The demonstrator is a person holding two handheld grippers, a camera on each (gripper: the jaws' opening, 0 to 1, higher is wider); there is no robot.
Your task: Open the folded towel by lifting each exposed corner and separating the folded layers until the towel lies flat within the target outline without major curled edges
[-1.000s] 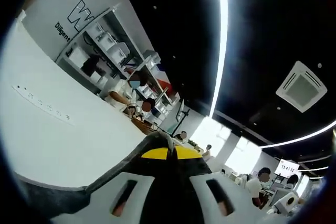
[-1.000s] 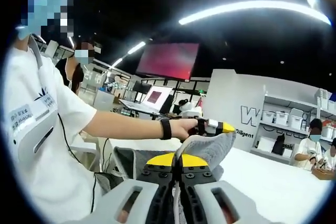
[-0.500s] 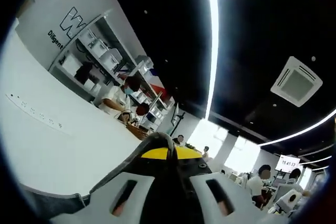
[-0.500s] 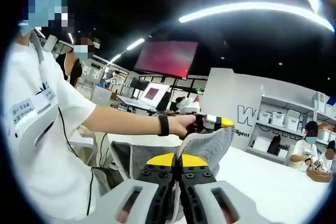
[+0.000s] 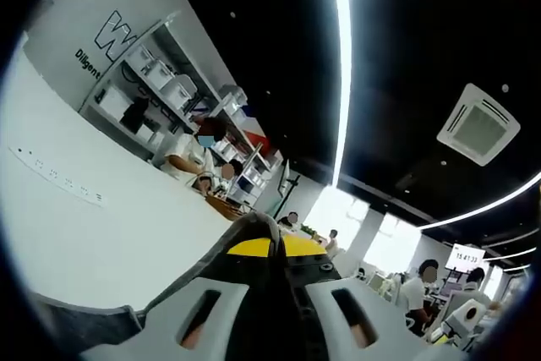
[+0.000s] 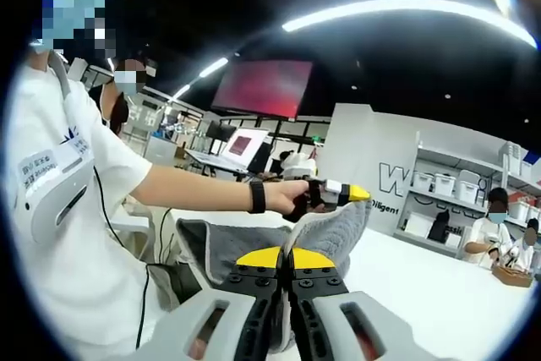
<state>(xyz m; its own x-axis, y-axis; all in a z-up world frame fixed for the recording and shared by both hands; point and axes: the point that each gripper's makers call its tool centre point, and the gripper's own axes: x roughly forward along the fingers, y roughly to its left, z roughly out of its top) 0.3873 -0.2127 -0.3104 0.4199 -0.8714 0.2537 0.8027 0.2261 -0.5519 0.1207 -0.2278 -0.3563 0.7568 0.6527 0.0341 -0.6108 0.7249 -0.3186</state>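
Right gripper view: right hand-held gripper (image 6: 286,270) pinching grey towel (image 6: 325,238) corner, jaws closed. Left hand-held gripper (image 6: 338,194) pinching other corner too. Towel hanging up in air above white worktop (image 6: 423,293). Laying flat not done yet.

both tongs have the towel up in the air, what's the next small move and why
Probably draw the two apart and lower toward the white table. The right tongs and left tongs each pinch the grey towel, which hangs bunched between them, off the table, so it needs spreading before it can lie flat.
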